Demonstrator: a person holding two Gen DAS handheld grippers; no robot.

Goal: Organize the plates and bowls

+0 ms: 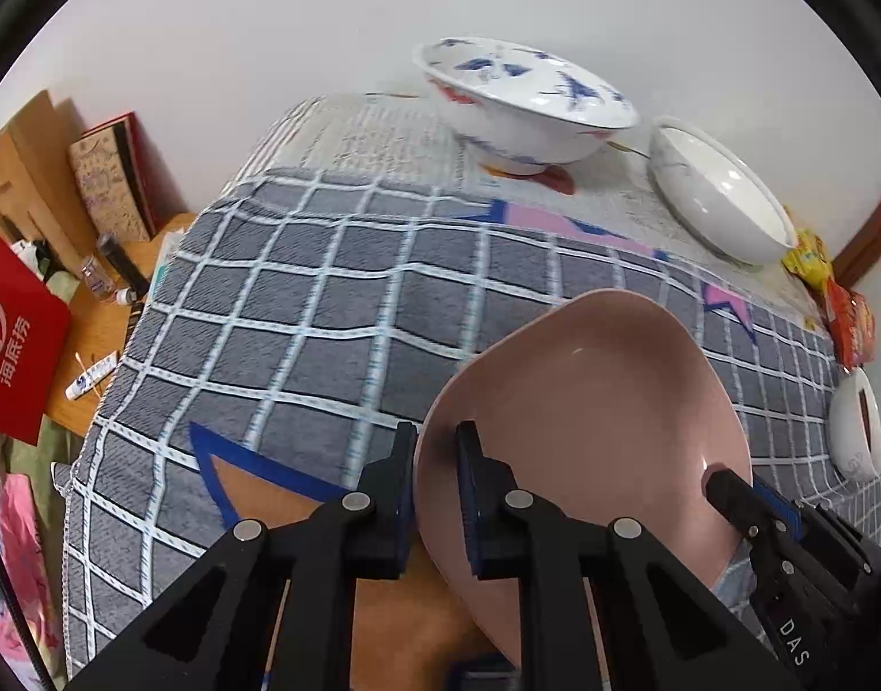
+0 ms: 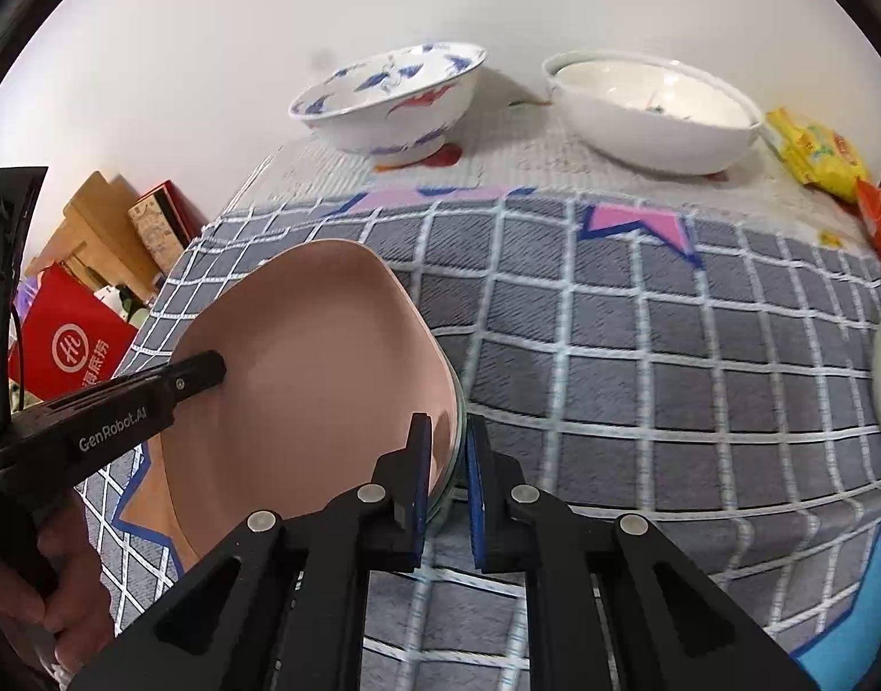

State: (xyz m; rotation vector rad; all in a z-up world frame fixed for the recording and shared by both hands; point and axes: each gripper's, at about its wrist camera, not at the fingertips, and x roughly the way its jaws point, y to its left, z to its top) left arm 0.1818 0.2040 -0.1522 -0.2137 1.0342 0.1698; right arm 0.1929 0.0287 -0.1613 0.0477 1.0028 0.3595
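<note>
- Left tongs (image 1: 435,495) are pinching the pink plate (image 1: 584,414) by its left rim.
- Right tongs (image 2: 446,483) are pinching the opposite rim; a glassy edge is showing beneath the plate there.
- Plate is sitting between both tongs, over the checked cloth (image 1: 302,311), concave face up, far edge tilting upward.
- Plate is roughly squarish, no clear long axis.
- Patterned bowl (image 2: 388,98) and white bowl (image 2: 653,109) are standing beyond the plate, well apart.

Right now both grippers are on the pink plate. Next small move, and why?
Probably lift it straight up, both hands together. The left gripper and right gripper each pinch opposite rims of the pink plate, which lies low over the checked blanket.
</note>
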